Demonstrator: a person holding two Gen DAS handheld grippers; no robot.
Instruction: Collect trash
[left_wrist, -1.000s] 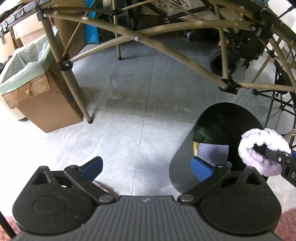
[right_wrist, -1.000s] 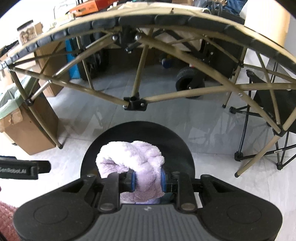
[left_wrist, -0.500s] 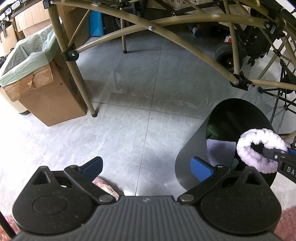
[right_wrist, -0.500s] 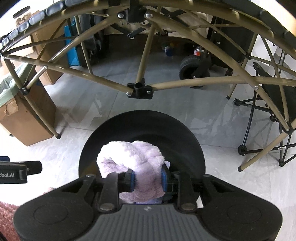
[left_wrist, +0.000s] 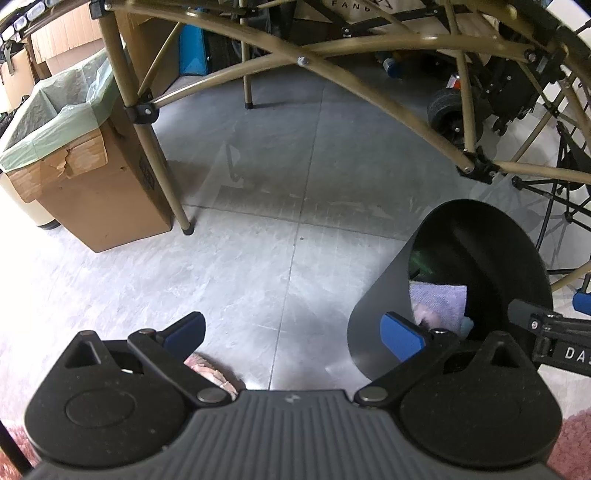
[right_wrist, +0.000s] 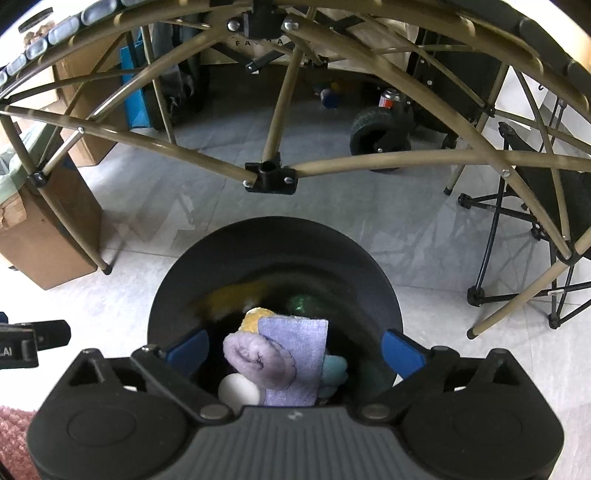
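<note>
The right gripper (right_wrist: 293, 347) hangs over the mouth of the black bin (right_wrist: 369, 266), pointing steeply down into it. Its blue pads (right_wrist: 400, 350) stand spread wide, having just opened, and nothing is pinched between them. The fluffy lilac roll (right_wrist: 258, 360) lies loose inside the bin, below the gap between the pads, resting on a flat purple cloth (right_wrist: 299, 332). Around it in the bin sit a white ball (right_wrist: 236, 393), a yellow sponge (right_wrist: 253, 317), a pale blue lump (right_wrist: 334, 369) and something dark green (right_wrist: 303, 302) near the far wall.

The left gripper (left_wrist: 291, 332) is just beside the bin, on its left, above the grey floor tiles (left_wrist: 258, 184). Its pads are also spread apart with nothing between them; the right-hand pad (left_wrist: 400, 336) overlaps the bin's outer wall in the left wrist view. A pink rug (left_wrist: 572, 443) shows at the lower edge, under both grippers.

Beyond the bin, tan folding legs (right_wrist: 273, 125) cross the floor. A cardboard box (left_wrist: 92, 192) lined with a green bag (left_wrist: 62, 107) stands by the left leg, well apart from the bin.
</note>
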